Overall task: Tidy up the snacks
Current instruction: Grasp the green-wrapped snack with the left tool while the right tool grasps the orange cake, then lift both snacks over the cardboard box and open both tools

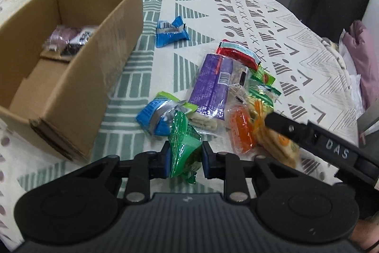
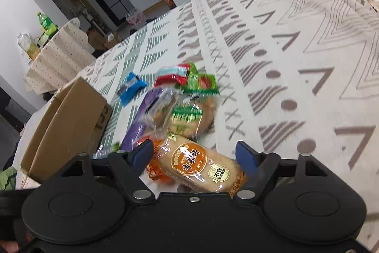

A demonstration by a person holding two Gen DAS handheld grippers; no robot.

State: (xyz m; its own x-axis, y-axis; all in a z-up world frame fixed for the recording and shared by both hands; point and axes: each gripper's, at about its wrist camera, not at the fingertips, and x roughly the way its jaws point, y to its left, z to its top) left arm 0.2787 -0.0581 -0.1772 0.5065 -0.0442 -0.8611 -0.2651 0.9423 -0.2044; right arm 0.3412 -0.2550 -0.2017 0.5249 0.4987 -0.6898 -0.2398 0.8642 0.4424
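Green snack packet (image 1: 183,146) we are clamping in left gripper (image 1: 185,158); right gripper (image 2: 194,153) is spread wide around rice cracker pack (image 2: 199,164).

Open right tongs (image 2: 193,153) straddle a rice cracker pack (image 2: 201,164) on the tablecloth (image 2: 296,51).

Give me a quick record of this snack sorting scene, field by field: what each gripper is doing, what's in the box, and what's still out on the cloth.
left gripper: shut on green snack packet
right gripper: open, fingers either side of rice cracker packet
cardboard box: open-topped, a few wrapped snacks in its far end
lone item: blue packet, lying apart beside the box
pile: purple packet, red packet, orange jelly, others
surface: patterned tablecloth
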